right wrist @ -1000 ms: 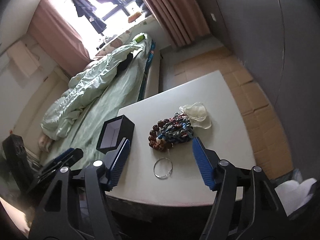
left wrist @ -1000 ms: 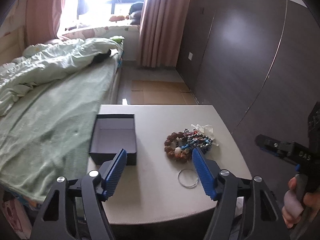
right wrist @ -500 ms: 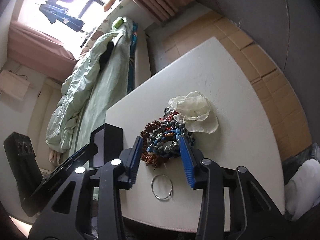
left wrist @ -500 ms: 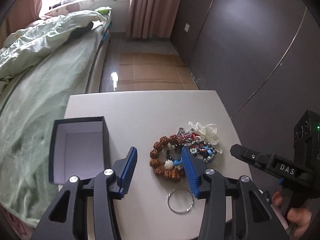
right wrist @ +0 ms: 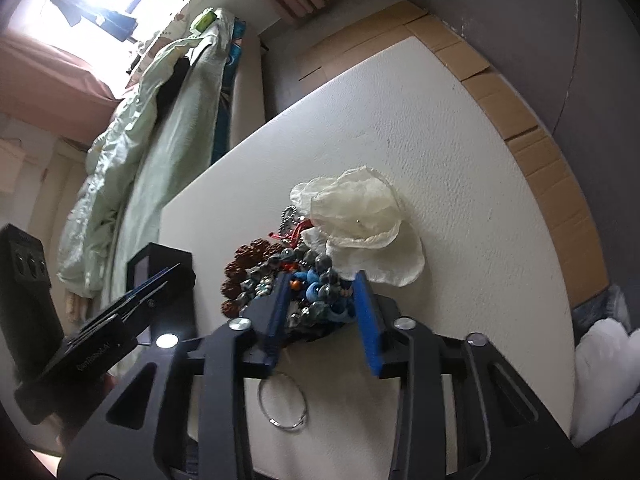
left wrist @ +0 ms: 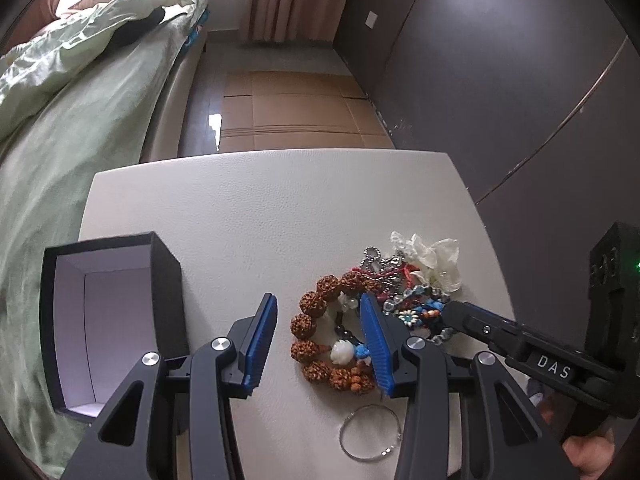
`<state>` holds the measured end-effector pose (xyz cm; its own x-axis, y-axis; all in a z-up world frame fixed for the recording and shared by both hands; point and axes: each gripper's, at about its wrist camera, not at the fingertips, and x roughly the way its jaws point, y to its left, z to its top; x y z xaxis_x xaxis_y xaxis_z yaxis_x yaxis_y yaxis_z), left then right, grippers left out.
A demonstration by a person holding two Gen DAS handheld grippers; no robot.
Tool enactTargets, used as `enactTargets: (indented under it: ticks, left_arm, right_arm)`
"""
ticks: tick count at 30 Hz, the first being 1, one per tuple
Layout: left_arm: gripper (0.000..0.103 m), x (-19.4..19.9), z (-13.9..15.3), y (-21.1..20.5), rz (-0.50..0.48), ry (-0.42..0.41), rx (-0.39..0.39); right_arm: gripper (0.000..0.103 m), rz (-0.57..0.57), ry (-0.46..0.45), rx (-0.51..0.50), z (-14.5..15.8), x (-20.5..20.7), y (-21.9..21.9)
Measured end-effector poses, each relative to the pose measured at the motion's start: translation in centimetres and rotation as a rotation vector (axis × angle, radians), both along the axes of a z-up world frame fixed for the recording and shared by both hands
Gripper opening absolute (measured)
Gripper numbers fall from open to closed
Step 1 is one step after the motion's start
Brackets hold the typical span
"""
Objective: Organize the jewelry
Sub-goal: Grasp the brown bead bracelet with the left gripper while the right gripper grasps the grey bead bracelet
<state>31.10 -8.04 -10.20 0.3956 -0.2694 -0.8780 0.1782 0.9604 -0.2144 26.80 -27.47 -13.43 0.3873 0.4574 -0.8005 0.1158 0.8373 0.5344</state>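
A pile of jewelry lies on the white table (left wrist: 260, 216): a brown seed-bead bracelet (left wrist: 320, 344), blue and grey beaded strands (right wrist: 316, 288), a white fabric flower (right wrist: 360, 216) and a thin silver ring (left wrist: 370, 432). An open dark box (left wrist: 104, 312) with a pale lining stands at the table's left. My left gripper (left wrist: 316, 344) is open, its jaws straddling the left part of the brown bracelet. My right gripper (right wrist: 320, 304) is open, its jaws on either side of the blue beads (left wrist: 420, 312).
A bed with green bedding (left wrist: 60, 120) runs along the table's left side. Dark wardrobe panels (left wrist: 500, 80) stand to the right. Cardboard sheets (left wrist: 288, 112) cover the floor beyond the table. The silver ring also shows in the right wrist view (right wrist: 282, 404).
Both grippers have moved down and forward onto the jewelry pile, and their jaws have narrowed. The left now straddles the brown bracelet, the right the blue beads.
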Motion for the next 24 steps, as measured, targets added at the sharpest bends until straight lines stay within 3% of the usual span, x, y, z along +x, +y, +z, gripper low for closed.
enactTargets:
  ticks: [1, 4, 9, 15, 18, 24]
  left_arm:
    - [0.041, 0.1, -0.2, -0.2, -0.007, 0.005, 0.003]
    - [0.041, 0.4, -1.2, -0.7, -0.016, 0.022, 0.013]
    - [0.039, 1.0, -2.6, -0.6, 0.0, 0.046, 0.016]
    - [0.034, 1.2, -3.4, -1.0, 0.02, 0.0, 0.119]
    - [0.035, 1.4, -3.7, -1.1, 0.017, -0.009, 0.132]
    - [0.034, 1.0, -4.2, -1.3, 0.009, -0.01, 0.149]
  right_arm:
    - [0.016, 0.003, 0.008, 0.013, -0.3, 0.1, 0.1]
    - [0.01, -0.001, -0.013, 0.013, -0.1, -0.1, 0.1]
    - [0.01, -0.015, -0.082, 0.039, 1.2, -0.7, -0.5]
    - [0.01, -0.033, -0.213, 0.137, 3.9, -1.9, -1.6]
    - [0.01, -0.038, -0.272, 0.147, 5.1, -2.4, -1.7]
    - [0.01, -0.057, -0.326, 0.164, 6.2, -2.9, -2.2]
